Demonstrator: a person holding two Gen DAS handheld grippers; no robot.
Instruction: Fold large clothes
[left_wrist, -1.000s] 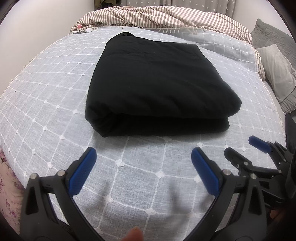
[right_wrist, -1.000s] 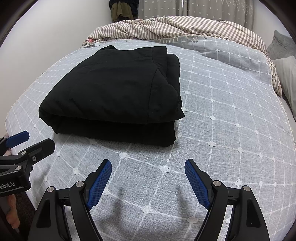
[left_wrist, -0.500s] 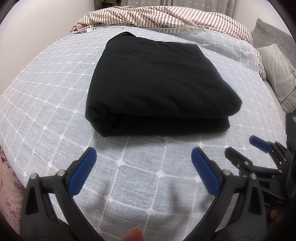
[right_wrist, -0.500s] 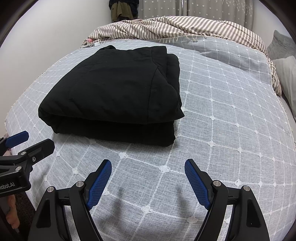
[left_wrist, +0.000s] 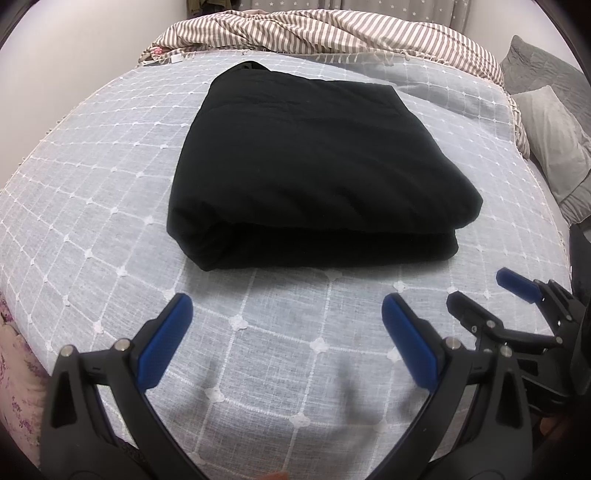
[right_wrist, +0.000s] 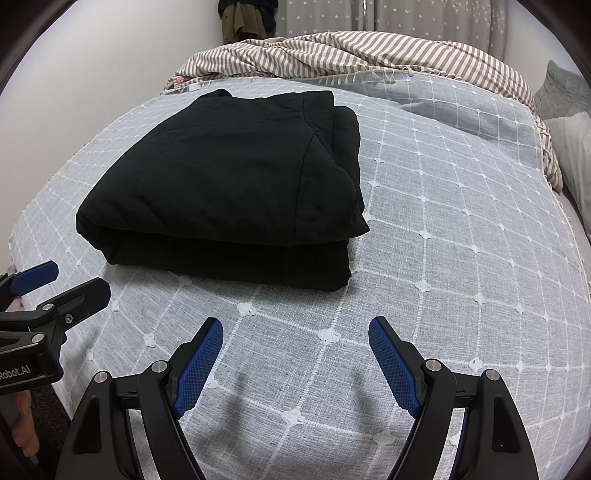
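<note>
A black garment (left_wrist: 310, 166) lies folded into a thick rectangular stack on the bed; it also shows in the right wrist view (right_wrist: 229, 184). My left gripper (left_wrist: 286, 310) is open and empty, hovering over the bedspread just in front of the stack's near edge. My right gripper (right_wrist: 295, 328) is open and empty, also short of the stack, toward its right corner. Each gripper shows in the other's view: the right one (left_wrist: 480, 291) at the right edge, the left one (right_wrist: 70, 277) at the left edge. Neither touches the garment.
The bed has a grey-blue bedspread with a white grid (left_wrist: 92, 206), also in the right wrist view (right_wrist: 461, 221). A striped blanket (left_wrist: 332, 33) is bunched at the far end. Grey pillows (left_wrist: 554, 125) lie at the right. A white wall (right_wrist: 92, 55) runs along the left.
Almost nothing has changed. The garment appears a touch lower in the left wrist view. Both grippers stay open.
</note>
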